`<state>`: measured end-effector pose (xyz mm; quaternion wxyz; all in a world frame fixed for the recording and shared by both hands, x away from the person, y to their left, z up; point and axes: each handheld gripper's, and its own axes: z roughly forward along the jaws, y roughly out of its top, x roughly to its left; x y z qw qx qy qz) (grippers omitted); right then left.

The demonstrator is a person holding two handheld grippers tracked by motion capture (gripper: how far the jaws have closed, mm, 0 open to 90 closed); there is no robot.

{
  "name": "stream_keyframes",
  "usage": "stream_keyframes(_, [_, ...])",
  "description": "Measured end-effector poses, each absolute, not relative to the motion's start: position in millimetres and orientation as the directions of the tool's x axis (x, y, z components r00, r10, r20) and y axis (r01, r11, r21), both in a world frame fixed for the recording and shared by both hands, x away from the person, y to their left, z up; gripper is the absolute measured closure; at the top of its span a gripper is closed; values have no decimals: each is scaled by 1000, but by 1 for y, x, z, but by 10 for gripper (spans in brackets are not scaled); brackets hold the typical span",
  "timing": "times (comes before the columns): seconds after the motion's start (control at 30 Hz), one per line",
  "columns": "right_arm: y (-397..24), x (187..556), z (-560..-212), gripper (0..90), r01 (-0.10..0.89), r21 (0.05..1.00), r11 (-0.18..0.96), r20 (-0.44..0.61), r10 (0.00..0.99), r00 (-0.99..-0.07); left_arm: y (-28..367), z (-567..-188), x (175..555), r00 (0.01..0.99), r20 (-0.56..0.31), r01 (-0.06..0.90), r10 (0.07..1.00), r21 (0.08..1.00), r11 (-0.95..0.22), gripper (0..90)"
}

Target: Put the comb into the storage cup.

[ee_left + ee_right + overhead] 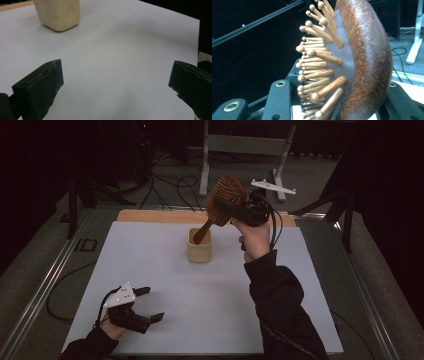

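Note:
A wooden hairbrush with wooden bristles is held up over the far middle of the table, its handle slanting down into a cream square cup. My right gripper is shut on the brush's head; in the right gripper view the hairbrush stands edge-on between the jaws, bristles pointing left. My left gripper rests near the front left of the white sheet, open with nothing between its fingers. The cream cup shows at the top of the left gripper view.
A white sheet covers the table, with a strip of bare wood at its far edge. Metal rails run along the table's sides. Cables and a white stand lie on the floor beyond.

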<state>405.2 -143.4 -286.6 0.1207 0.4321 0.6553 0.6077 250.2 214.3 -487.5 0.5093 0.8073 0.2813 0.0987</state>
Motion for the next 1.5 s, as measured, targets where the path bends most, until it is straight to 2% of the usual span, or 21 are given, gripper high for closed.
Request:
stream_keyframes(0.27, [-140,421,-287,509,417,902,-112,359,732,-579,214,-488,250,828,-127,347,547,882,-320,1])
stream_keyframes(0.73, [-131,449,-322,507,451,886,-105,367,754,-545,213,-489,249,839,-122,330,530,889,-318,1])
stream_keyframes(1.5, [-119,469,-350,506,481,873,-78,351,785,-510,215,-486,247,849,-117,309,515,901,-304,1])
